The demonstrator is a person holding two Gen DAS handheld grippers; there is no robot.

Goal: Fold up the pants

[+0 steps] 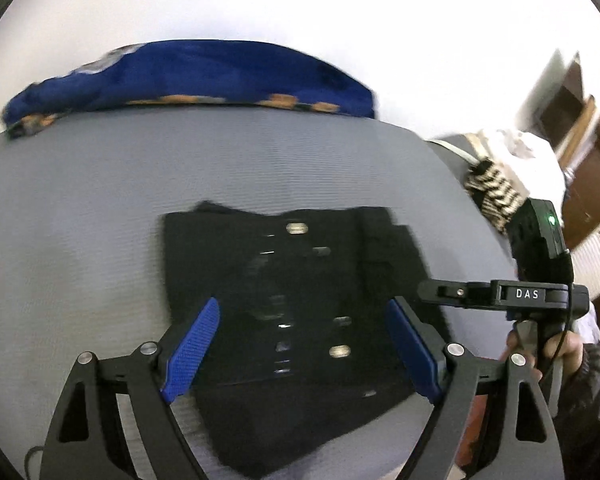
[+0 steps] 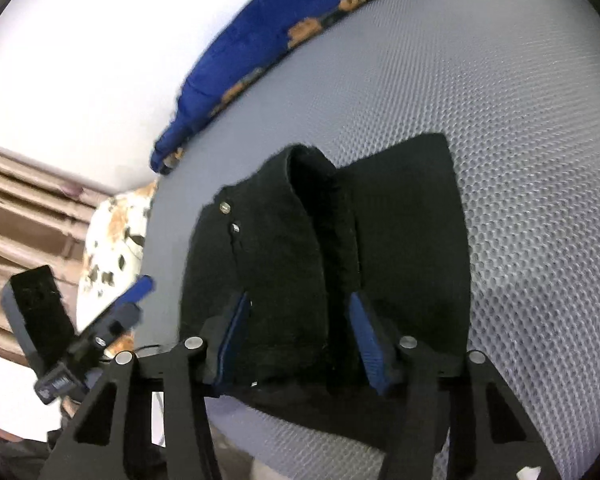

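Both my views bulge hard, with dark rims at the corners. The white wall (image 1: pixel 340 4) blows out from ten to two o'clock. The black pants (image 1: pixel 296 300) swallow detail, and motion blur smears their edges.

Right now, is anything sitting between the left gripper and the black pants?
Nothing visible. The left gripper hangs open directly over the pants, which lie folded on the grey mat. The right gripper is off at the pants' right edge, and the blue cloth lies beyond them.
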